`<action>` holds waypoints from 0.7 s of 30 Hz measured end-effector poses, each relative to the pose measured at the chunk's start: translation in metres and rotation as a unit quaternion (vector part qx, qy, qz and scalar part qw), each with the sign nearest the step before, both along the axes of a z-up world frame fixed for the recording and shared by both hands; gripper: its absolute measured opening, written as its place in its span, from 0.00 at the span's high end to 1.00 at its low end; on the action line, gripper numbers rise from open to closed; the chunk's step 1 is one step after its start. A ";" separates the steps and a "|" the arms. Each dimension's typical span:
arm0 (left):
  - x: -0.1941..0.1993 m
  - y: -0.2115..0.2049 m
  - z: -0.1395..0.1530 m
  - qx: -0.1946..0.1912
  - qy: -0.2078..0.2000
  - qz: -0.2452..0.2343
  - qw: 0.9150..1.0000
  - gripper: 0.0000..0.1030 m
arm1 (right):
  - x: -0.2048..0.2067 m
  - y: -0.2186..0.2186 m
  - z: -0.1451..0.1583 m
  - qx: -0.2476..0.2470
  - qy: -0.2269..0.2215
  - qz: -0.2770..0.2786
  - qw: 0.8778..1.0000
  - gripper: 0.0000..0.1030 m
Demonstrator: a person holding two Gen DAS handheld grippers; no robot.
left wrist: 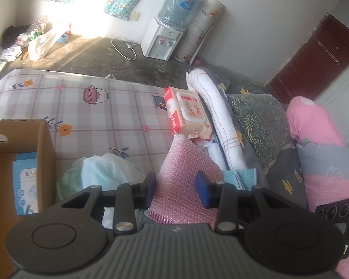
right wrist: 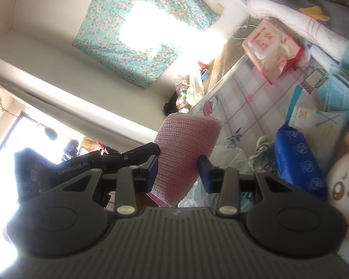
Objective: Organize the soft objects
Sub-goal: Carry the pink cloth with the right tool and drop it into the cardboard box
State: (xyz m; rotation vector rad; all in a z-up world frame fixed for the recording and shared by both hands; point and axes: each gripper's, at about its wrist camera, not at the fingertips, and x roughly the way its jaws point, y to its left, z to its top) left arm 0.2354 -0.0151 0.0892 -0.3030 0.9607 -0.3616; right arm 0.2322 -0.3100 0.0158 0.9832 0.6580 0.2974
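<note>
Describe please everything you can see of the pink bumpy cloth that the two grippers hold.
The pink cloth is a thin, flexible sheet covered in small raised dots, like a scrubbing or mesh cloth. It is lifted above the checked bed sheet, stretched between both grippers. The left gripper pinches one end, and the right gripper pinches the other. Its free edge curls over.

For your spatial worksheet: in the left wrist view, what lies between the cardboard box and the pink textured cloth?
A crumpled pale plastic bag on the checked sheet, between cardboard box and pink textured cloth.

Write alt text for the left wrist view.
The left gripper pinches a pink bumpy cloth above a plaid bed sheet. A cardboard box sits at left; a wet wipes pack and pillows lie ahead.
</note>
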 end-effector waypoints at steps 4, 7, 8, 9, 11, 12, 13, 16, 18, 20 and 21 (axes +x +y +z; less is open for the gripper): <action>-0.020 0.069 0.004 0.002 -0.016 0.063 0.998 0.63 | 0.026 0.069 0.013 -0.016 -0.001 0.072 0.997 0.64; -0.024 0.125 -0.007 -0.001 -0.010 0.116 0.993 0.63 | 0.051 0.122 0.011 -0.023 0.012 0.115 0.993 0.64; -0.023 0.143 -0.012 -0.002 -0.005 0.133 0.991 0.63 | 0.060 0.143 0.009 -0.029 0.019 0.130 0.991 0.64; -0.021 0.159 -0.018 -0.003 0.001 0.148 0.989 0.63 | 0.070 0.163 0.007 -0.037 0.026 0.144 0.989 0.64; -0.017 0.188 -0.031 -0.007 0.011 0.182 0.983 0.63 | 0.083 0.203 0.004 -0.055 0.041 0.169 0.983 0.64; -0.014 0.200 -0.037 -0.010 0.016 0.194 0.981 0.63 | 0.089 0.216 0.000 -0.059 0.047 0.177 0.981 0.64; -0.011 0.211 -0.043 -0.010 0.020 0.203 0.979 0.62 | 0.094 0.236 0.000 -0.069 0.055 0.186 0.979 0.64; -0.005 0.244 -0.061 -0.012 0.033 0.229 0.973 0.62 | 0.107 0.272 -0.004 -0.098 0.067 0.203 0.972 0.64; 0.000 0.259 -0.072 -0.018 0.041 0.243 0.969 0.62 | 0.119 0.299 -0.009 -0.121 0.074 0.216 0.966 0.64; 0.007 0.272 -0.084 -0.018 0.048 0.255 0.966 0.62 | 0.129 0.318 -0.013 -0.147 0.079 0.225 0.960 0.63; 0.009 0.275 -0.089 -0.017 0.053 0.259 0.964 0.62 | 0.133 0.326 -0.015 -0.157 0.081 0.229 0.957 0.63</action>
